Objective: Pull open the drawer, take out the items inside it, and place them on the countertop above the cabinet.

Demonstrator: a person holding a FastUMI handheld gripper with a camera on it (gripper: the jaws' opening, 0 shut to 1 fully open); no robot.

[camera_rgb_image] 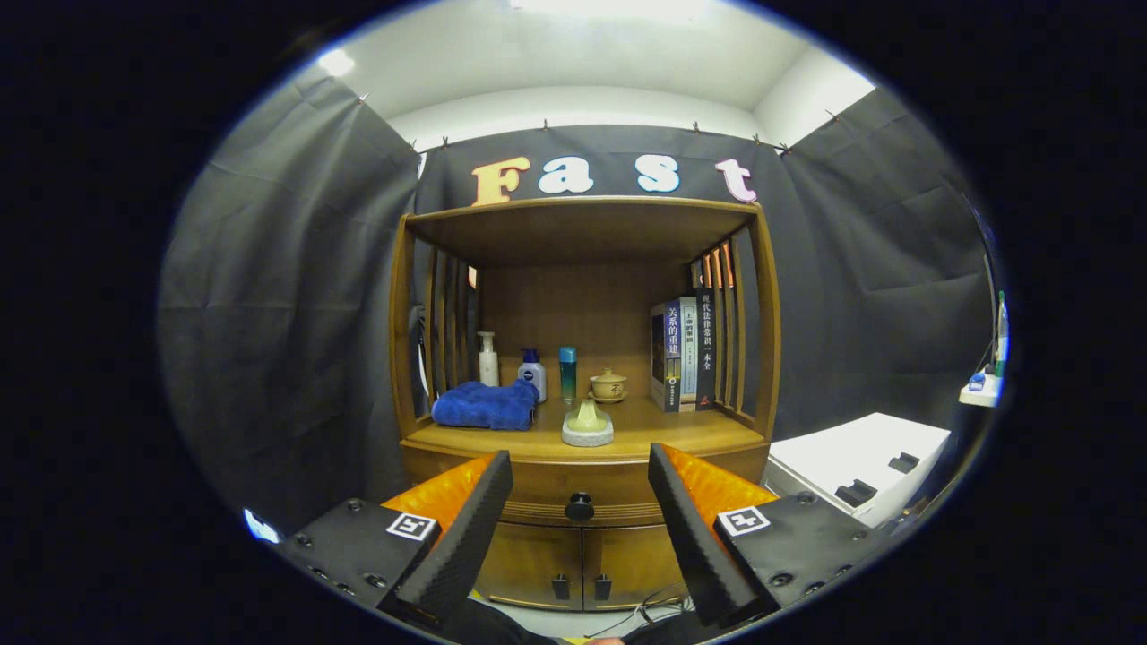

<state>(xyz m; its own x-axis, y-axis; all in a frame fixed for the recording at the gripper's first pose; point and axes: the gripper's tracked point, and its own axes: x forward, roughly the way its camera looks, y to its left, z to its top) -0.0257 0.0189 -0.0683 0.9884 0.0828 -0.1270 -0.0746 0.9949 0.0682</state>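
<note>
The gripper is wide open and holds nothing. The drawer is shut, just ahead, with its knob between the fingers. On the surface above sit a towel, bottles and books.

Bright overhead light; edges bend, perhaps slightly soft.

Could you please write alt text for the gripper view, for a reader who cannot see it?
The open gripper is held in front of a wooden cabinet, its fingers framing the closed drawer's dark knob. On the countertop above sit a blue towel, bottles, a small teapot and upright books.
</note>
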